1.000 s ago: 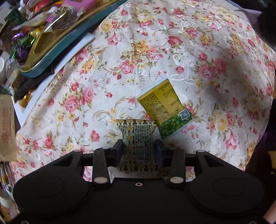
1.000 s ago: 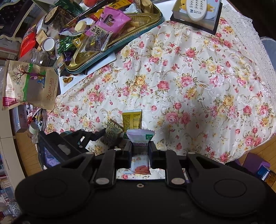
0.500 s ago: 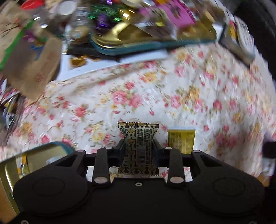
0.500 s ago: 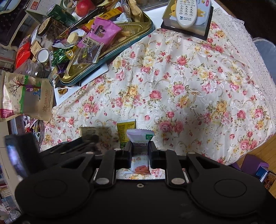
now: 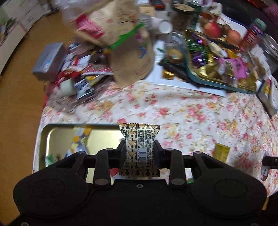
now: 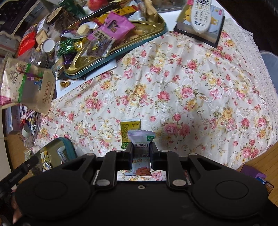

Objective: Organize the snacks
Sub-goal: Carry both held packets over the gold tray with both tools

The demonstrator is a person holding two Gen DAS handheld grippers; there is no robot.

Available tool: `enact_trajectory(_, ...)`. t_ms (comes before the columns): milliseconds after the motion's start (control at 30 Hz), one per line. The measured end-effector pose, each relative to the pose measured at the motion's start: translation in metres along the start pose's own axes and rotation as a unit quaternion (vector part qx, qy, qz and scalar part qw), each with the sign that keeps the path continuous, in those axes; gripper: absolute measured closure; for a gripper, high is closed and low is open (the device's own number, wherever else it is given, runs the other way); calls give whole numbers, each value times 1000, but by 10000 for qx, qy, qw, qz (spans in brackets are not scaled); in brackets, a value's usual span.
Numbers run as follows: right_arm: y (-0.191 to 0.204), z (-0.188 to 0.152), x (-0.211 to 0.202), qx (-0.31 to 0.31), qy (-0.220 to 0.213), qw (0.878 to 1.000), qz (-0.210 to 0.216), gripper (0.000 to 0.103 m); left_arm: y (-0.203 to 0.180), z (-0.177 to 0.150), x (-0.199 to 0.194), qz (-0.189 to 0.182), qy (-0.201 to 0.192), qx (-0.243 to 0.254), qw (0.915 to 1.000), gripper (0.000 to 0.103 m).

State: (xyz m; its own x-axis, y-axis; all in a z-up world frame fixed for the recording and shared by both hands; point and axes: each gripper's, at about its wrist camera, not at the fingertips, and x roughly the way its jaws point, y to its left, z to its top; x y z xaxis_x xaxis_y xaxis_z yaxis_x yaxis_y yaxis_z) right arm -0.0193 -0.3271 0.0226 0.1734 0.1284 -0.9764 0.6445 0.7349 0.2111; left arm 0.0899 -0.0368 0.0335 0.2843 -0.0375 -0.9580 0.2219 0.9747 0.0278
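Note:
My left gripper (image 5: 139, 147) is shut on a gold-and-brown patterned snack packet (image 5: 139, 139) and holds it above the right edge of a gold tin (image 5: 52, 128) that holds a few packets. My right gripper (image 6: 140, 149) is shut on a pale purple snack packet (image 6: 141, 139) above the floral tablecloth (image 6: 191, 87). A yellow-and-green packet (image 6: 129, 126) lies flat on the cloth just ahead of the right gripper; it also shows in the left wrist view (image 5: 221, 152). The gold tin's corner shows at lower left in the right wrist view (image 6: 67, 147).
A large gold tray with a teal rim (image 6: 111, 52), piled with snacks, sits at the back left. A brown paper bag (image 6: 26, 83) and jars crowd the left edge. A remote on a book (image 6: 199, 15) lies at the back right. The cloth's right edge drops to the floor.
My left gripper swung left with the patterned packet, from beside the yellow packet to over the gold tin. My right gripper held its packet and moved slightly forward.

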Motion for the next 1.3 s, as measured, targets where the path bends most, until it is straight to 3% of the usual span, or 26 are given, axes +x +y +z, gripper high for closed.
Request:
enact_trajectory(267,53,-24,10,-720,-129,9972,121,83,63,-9,3,437,69,-591,9973,62)
enact_trajectory(367,80,-37,13,-1081,-136,9935,337,83,80,-14,9,381,199,-659,9969,62)
enact_trajectory(467,110,-54,12,-1517,-222,9867,547,83,94,-19,14,287,303,-786,9960,61)
enact_trajectory(767,184,-103,13,-2516,-412,9613,1045,83,126,-26,14,518,250,-1046,9929,62)
enact_trajectory(1300,204,-131,16,-2960,-566,9463,1170,82,134,-28,12,181,272,-1161,9927,60)
